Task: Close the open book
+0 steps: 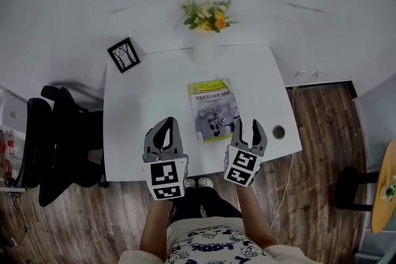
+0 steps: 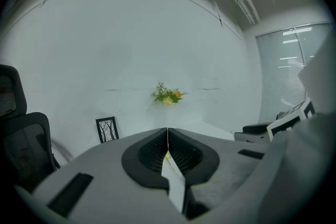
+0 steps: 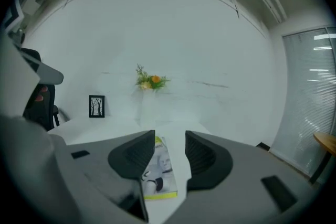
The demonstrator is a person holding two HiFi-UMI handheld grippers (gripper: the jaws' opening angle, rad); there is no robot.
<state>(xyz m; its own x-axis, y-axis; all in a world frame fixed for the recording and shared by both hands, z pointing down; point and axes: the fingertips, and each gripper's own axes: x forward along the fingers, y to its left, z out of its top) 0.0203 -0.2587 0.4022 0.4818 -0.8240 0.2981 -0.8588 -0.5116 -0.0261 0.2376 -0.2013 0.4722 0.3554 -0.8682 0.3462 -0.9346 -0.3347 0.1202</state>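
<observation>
A closed book (image 1: 213, 109) with a yellow-green and grey cover lies flat on the white table (image 1: 148, 102), right of its middle. Both grippers hang above the table's front edge, pointing toward the back wall. My left gripper (image 1: 168, 125) is to the book's lower left, its jaws pressed together with nothing between them; in the left gripper view (image 2: 167, 136) the pads meet in a thin line. My right gripper (image 1: 246, 127) stands open just right of the book's near end. In the right gripper view (image 3: 169, 144) the book (image 3: 160, 170) shows through the gap, well below the pads.
A vase of yellow flowers (image 1: 207, 18) stands at the table's back edge, with a small framed picture (image 1: 124, 54) at the back left. A cable hole (image 1: 279, 132) is near the front right corner. A black office chair (image 1: 55, 145) is to the left, and a dark stool (image 1: 352, 185) to the right.
</observation>
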